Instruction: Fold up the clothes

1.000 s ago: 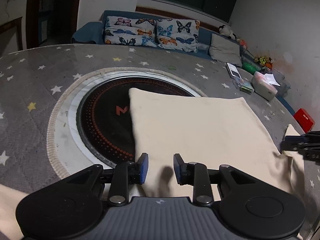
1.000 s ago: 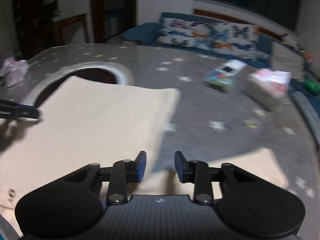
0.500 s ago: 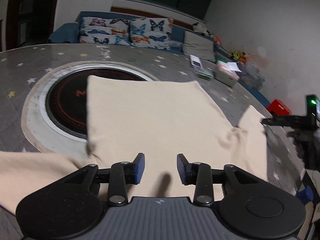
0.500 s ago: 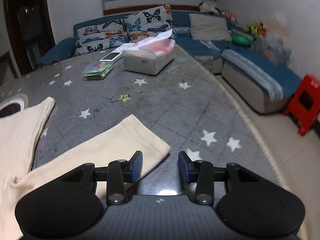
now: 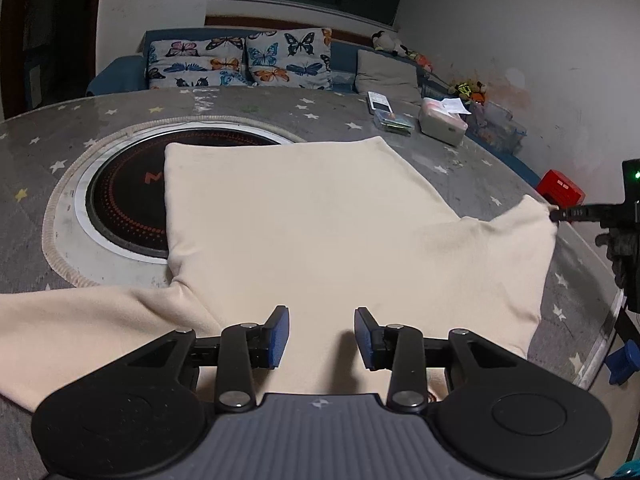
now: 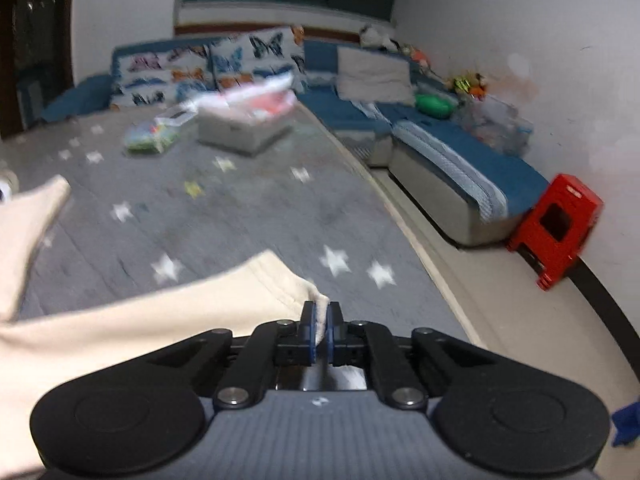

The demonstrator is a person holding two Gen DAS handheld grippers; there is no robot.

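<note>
A cream long-sleeved garment (image 5: 304,216) lies spread on the grey star-patterned table (image 5: 472,168), body over the round black cooktop (image 5: 120,196). My left gripper (image 5: 321,338) is open and empty, hovering over the garment's near edge. Its left sleeve (image 5: 72,328) stretches to the near left. My right gripper (image 6: 320,326) is shut on the cuff of the right sleeve (image 6: 180,312). It also shows in the left wrist view (image 5: 560,214), holding the sleeve end (image 5: 520,264) up at the right.
A tissue box (image 5: 442,124), a remote (image 5: 379,102) and a small packet (image 5: 394,122) sit at the table's far right. A blue sofa with butterfly cushions (image 5: 240,60) lies behind. A red stool (image 6: 556,228) stands beyond the table's right edge.
My right gripper has closed on the right sleeve cuff, which was lying free between open jaws. The left gripper's view has shifted slightly; its jaws stay open.
</note>
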